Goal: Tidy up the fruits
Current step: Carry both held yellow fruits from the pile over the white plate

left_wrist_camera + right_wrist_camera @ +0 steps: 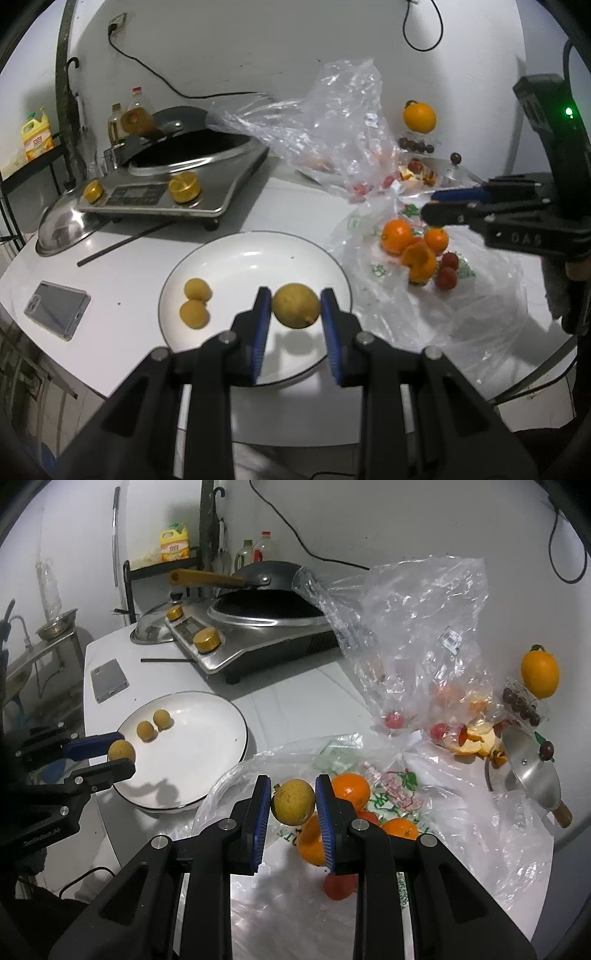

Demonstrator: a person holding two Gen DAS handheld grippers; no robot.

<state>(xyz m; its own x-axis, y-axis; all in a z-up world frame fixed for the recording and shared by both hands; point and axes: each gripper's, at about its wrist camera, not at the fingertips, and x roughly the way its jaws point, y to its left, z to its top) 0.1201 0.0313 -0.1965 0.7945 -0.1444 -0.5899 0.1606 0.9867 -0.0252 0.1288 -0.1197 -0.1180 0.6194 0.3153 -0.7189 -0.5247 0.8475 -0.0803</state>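
Your left gripper [295,306] clamped a yellow-brown fruit [295,305] above the white plate [221,254]; your right gripper [291,801] pinched another such fruit [293,802] over the plastic bag [461,834]. Releasing too high risked either rolling off the plate's rim.

Glossy white plate [255,254] — crinkled clear plastic bag [332,122] — brushed-metal cooker [221,173].

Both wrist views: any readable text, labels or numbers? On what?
"DAS": on the right hand-held gripper body, left wrist view.
Left hand-held gripper body lettering: blurred.
Yellow bottle label: too small.
Clear bag sticker: unreadable.
Printed bag green and red print: not legible.
Cooker panel: unreadable.
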